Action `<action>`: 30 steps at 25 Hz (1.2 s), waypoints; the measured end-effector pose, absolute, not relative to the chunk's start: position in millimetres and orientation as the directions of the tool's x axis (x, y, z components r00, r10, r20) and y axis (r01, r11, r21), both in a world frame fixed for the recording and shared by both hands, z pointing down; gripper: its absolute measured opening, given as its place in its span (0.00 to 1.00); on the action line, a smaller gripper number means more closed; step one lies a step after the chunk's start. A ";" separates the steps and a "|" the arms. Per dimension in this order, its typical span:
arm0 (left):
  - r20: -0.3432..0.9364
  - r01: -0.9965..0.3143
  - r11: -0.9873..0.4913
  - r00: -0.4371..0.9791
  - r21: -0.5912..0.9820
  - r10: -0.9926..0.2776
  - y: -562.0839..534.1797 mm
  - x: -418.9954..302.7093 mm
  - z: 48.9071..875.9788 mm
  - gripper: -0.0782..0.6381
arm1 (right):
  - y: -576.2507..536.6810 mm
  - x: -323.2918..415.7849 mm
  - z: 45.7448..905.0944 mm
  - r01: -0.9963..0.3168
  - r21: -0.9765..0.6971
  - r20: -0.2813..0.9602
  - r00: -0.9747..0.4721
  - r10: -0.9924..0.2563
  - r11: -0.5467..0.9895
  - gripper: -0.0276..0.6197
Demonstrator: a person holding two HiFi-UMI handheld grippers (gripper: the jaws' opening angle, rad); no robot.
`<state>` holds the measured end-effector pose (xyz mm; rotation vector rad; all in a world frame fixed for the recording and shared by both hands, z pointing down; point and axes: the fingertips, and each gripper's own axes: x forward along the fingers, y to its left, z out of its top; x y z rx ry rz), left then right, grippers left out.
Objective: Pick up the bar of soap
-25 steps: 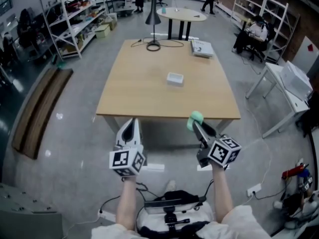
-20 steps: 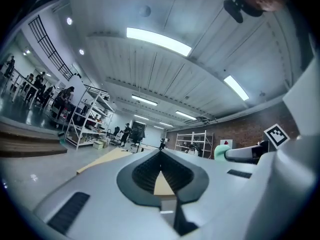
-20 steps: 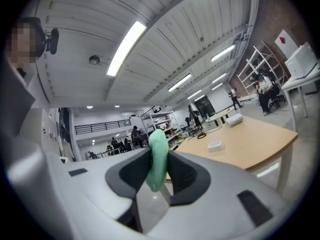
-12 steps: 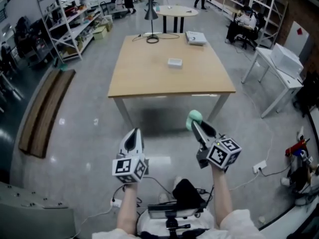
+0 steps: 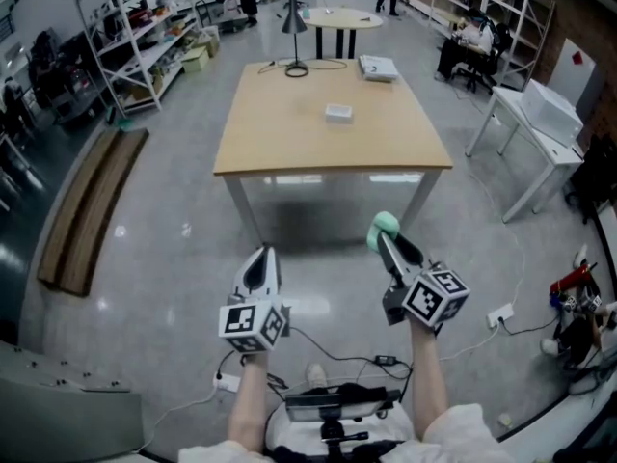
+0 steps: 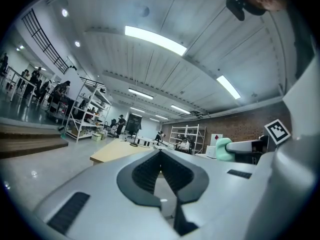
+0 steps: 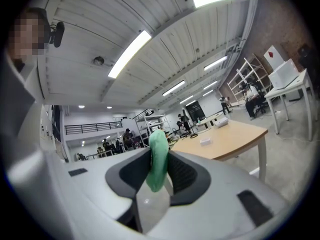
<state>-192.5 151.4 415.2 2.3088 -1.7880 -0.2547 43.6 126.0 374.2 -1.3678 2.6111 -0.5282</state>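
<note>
A pale green bar of soap (image 5: 384,228) stands on edge between the jaws of my right gripper (image 5: 388,234), held over the floor in front of the table. In the right gripper view the soap (image 7: 158,156) fills the gap, and the right gripper (image 7: 158,170) is shut on it. My left gripper (image 5: 261,258) hovers beside it at the same height, shut and empty. Its tips meet in the left gripper view (image 6: 160,153), where the soap (image 6: 222,149) shows off to the right.
A wooden table (image 5: 289,133) stands ahead with a small white box (image 5: 338,112), a black lamp (image 5: 294,27) and a stack of papers (image 5: 378,67) on it. Cables (image 5: 386,360) trail across the grey floor. Shelving (image 5: 145,37) sits left, a white desk (image 5: 540,114) right.
The table has receded in the head view as the person backed away from it. Both grippers keep their pose, and the right still grips the soap.
</note>
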 end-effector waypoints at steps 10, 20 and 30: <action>-0.052 -0.924 -0.275 0.271 0.266 -0.961 236.3 -136.9 408.4 0.12 | 229.4 74.6 366.5 -0.765 -0.364 -0.018 -0.565 -0.825 0.532 0.21; -0.050 -0.926 -0.289 0.286 0.244 -0.957 351.8 -93.9 413.8 0.12 | 344.3 115.1 380.8 -0.781 -0.348 0.012 -0.556 -0.831 0.518 0.21; -0.087 -0.932 -0.286 0.273 0.221 -0.958 384.2 -87.2 394.1 0.12 | 378.5 114.8 365.9 -0.776 -0.320 -0.022 -0.567 -0.824 0.543 0.21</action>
